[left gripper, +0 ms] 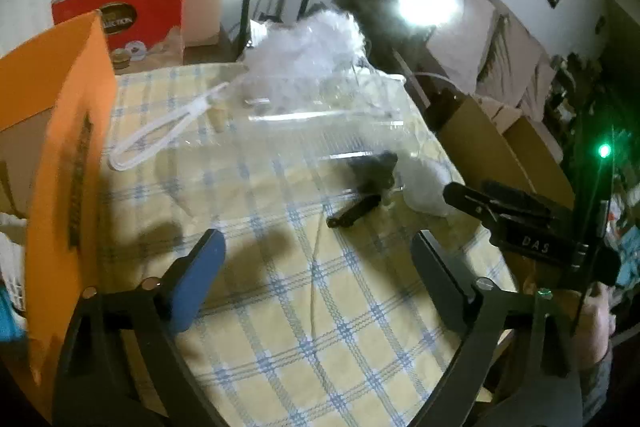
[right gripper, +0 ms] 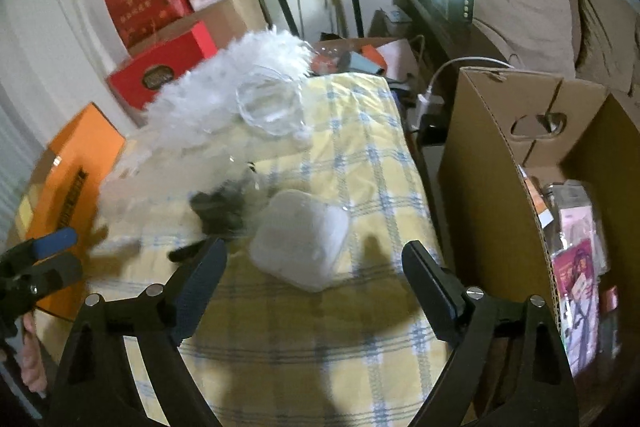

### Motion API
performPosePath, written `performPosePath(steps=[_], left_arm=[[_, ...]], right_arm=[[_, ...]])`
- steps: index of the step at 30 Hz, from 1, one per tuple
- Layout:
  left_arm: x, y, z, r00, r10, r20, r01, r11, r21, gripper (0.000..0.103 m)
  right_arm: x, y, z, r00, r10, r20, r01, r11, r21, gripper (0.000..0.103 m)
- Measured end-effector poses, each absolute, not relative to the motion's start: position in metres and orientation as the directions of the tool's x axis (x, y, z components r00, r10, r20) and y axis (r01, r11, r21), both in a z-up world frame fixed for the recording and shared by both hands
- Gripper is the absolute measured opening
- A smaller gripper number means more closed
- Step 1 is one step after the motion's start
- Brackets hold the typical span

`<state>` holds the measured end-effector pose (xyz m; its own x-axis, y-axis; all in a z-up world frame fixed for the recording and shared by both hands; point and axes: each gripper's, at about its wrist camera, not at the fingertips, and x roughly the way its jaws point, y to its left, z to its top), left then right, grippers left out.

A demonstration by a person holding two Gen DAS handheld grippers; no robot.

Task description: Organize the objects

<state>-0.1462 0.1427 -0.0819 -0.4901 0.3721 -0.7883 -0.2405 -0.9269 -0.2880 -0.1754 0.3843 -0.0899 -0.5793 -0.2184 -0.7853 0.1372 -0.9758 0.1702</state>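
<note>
Your left hand-held gripper hangs over the worktop with its jaws wide and nothing between them, only the yellow-and-blue checked cloth below. Your right hand-held gripper is likewise spread wide and empty, its 2 fingers flanking the near edge of a frosted plastic tub without touching it.

The tub lies on the cloth near the worktop's right side. Just to its left sits a small black gadget, blurred, with a dark strap or handle trailing toward you. Behind both, a clear plastic bag sprawls across the middle of the worktop, with white fluffy stuff heaped on the far end and a clear glass bowl against it. A white cord loop lies at the bag's left edge.

An orange box stands along the left side of the worktop. Red boxes are stacked beyond it by the wall. To the right, beside the worktop, an open cardboard box holds packets.
</note>
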Motion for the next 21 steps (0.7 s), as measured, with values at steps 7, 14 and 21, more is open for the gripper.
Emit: performPosePath(steps=[7,14,21], left_arm=[[-0.142,0.154,-0.097,-0.47,0.359,-0.806,-0.276,-0.928,-0.251,0.079],[-0.141,0.147,-0.1,-0.465,0.364,-0.807,-0.264,-0.927,-0.266,0.079],[-0.147,0.151,-0.106,-0.455,0.362,-0.814,-0.28,-0.925,-0.255,0.079]], right_arm=[[-0.181,0.367,-0.102,-0.577,-0.175,-0.797,0.149,-0.983,0.107,0.091],[-0.19,0.351,-0.113,-0.579,-0.132,-0.805,0.155,-0.987,0.05,0.091],[-0.194,0.346,-0.12,-0.578,-0.12,-0.807,0.176,-0.984,0.02,0.072]])
